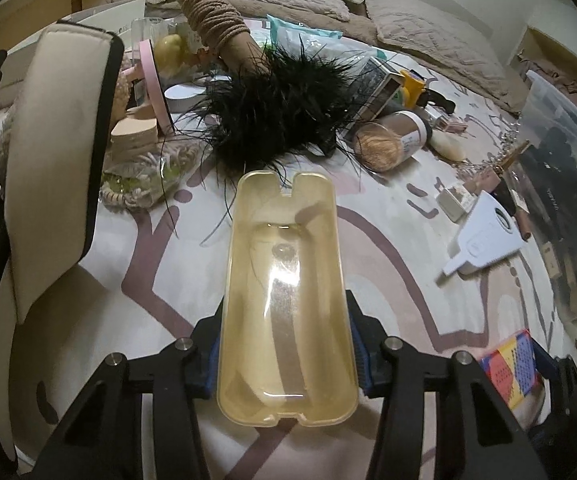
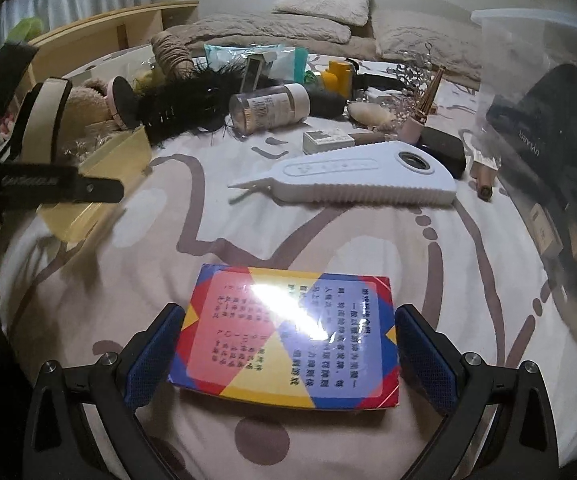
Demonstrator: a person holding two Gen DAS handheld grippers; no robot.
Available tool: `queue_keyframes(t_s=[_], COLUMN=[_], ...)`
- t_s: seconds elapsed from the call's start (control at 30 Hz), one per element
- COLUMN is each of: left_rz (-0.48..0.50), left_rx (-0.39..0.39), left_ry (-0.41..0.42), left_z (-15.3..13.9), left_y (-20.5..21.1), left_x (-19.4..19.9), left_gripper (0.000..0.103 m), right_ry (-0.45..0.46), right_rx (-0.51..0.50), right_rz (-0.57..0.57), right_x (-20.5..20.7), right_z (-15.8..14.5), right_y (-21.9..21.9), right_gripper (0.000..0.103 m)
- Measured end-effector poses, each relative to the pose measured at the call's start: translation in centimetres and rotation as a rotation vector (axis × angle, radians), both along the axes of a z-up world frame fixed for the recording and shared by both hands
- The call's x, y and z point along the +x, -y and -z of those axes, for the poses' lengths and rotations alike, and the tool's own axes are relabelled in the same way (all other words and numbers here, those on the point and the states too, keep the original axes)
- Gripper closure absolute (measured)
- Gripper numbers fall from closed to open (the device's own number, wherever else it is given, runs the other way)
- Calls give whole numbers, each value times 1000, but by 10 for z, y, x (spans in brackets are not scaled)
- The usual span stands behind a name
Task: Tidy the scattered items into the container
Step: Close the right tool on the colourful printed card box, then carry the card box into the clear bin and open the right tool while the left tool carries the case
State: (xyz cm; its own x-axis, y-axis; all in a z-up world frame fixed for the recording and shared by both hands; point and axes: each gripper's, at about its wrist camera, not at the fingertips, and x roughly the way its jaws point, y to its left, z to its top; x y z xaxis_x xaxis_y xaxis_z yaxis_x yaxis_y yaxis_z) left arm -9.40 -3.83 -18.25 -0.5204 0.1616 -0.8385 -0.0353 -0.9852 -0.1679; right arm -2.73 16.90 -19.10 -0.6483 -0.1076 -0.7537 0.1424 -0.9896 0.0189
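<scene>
My left gripper (image 1: 286, 360) is shut on a yellowish translucent plastic tray (image 1: 284, 280), its blue pads pressing the tray's long sides near the close end; the tray juts out over the patterned bedcover (image 1: 368, 280). In the right wrist view the same tray (image 2: 104, 168) shows at the left. My right gripper (image 2: 288, 360) stands open around a colourful printed box (image 2: 288, 332) that lies flat on the cover, a pad close beside each short side. That box (image 1: 508, 364) sits at the lower right of the left wrist view. The clear plastic bin (image 2: 528, 80) stands at the right, dark items inside.
Scattered ahead are a black feather piece (image 1: 280, 116), a toothpick jar (image 2: 272, 108), a white toothed tool (image 2: 360, 180), a small grey box (image 2: 324, 140) and a rope spool (image 1: 216, 20). A cream padded band (image 1: 56, 160) stands at the left. Pillows lie behind.
</scene>
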Motion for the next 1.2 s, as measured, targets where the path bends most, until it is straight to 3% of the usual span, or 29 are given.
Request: queue_keyframes(t_s=[0.2,0.83,1.2], left_rz=[16,59,75], left_rx=[16,12,26], left_ry=[1,-58,-91], left_z=[-3,-29,-47], left_y=[-2,-15,-25], left_x=[10,29,38], left_gripper=[54,54,54], right_ry=[-19,-29,-151], right_rx=[-9,-143,-147], right_rz=[-26,-23,-48], right_x=[3,6,26], right_z=[-6,-44,-91], right_y=[-1,-23,-35], right_gripper=[12,13,13])
